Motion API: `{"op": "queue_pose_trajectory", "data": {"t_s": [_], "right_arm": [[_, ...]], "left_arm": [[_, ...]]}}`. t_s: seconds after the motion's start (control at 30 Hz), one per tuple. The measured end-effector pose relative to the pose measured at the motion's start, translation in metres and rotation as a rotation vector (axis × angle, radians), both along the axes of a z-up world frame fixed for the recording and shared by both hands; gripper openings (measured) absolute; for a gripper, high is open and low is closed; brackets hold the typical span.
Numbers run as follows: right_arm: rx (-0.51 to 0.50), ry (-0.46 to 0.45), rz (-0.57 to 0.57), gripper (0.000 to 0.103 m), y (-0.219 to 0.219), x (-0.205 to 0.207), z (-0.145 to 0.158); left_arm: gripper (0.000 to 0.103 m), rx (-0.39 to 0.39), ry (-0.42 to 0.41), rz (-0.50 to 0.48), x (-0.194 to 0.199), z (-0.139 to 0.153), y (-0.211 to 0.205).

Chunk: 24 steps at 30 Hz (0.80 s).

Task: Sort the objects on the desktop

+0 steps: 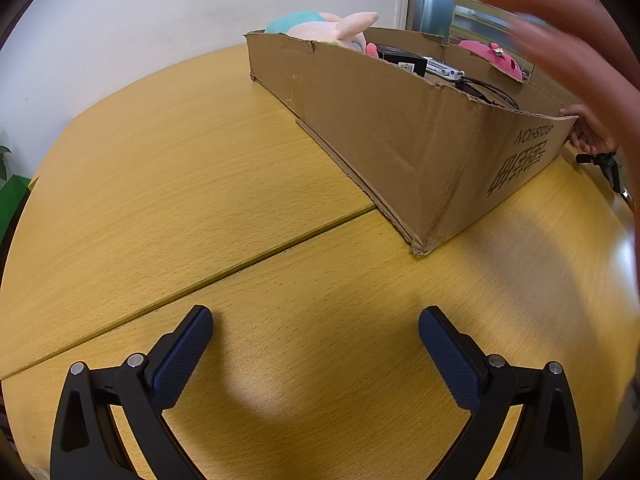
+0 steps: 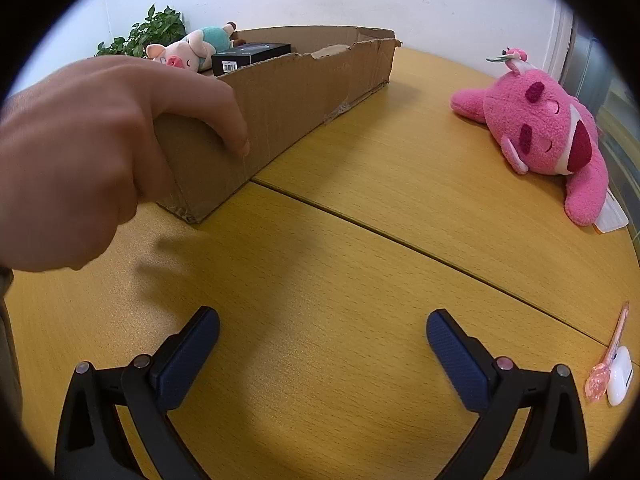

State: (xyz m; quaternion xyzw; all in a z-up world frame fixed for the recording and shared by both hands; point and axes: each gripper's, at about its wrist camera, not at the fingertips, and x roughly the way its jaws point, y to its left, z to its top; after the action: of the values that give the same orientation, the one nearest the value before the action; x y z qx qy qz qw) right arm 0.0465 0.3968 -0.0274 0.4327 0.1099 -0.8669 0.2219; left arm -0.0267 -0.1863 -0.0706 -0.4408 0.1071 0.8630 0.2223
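pig toy (image 2: 188, 50) in box (image 2: 304, 80) | bear toy (image 2: 548, 132) right of box

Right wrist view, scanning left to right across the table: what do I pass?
Bare hand on the box corner → cardboard box with the pig plush inside → pink plush → pink spoon → white case.

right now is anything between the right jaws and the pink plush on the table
Nothing visible. In the right wrist view, only bare wooden table lies between the open right gripper and the pink plush toy lying ahead to the right. The cardboard box and the hand on its corner sit off to the left.
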Motion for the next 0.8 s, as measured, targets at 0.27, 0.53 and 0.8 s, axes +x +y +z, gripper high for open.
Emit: {"op": "queue_pose_trajectory", "data": {"t_s": [0.27, 0.53, 0.8], "right_arm": [[0.0, 0.0, 0.0, 0.103, 0.0, 0.0, 0.0], [0.0, 0.0, 0.0, 0.103, 0.0, -0.001, 0.0], [0.0, 0.0, 0.001, 0.103, 0.006, -0.019, 0.004]], "left_arm": [[0.103, 0.0, 0.0, 0.0, 0.002, 0.002, -0.005], [0.103, 0.0, 0.001, 0.001, 0.001, 0.002, -0.006], [0.103, -0.001, 0.002, 0.001, 0.001, 0.003, -0.006]]}}
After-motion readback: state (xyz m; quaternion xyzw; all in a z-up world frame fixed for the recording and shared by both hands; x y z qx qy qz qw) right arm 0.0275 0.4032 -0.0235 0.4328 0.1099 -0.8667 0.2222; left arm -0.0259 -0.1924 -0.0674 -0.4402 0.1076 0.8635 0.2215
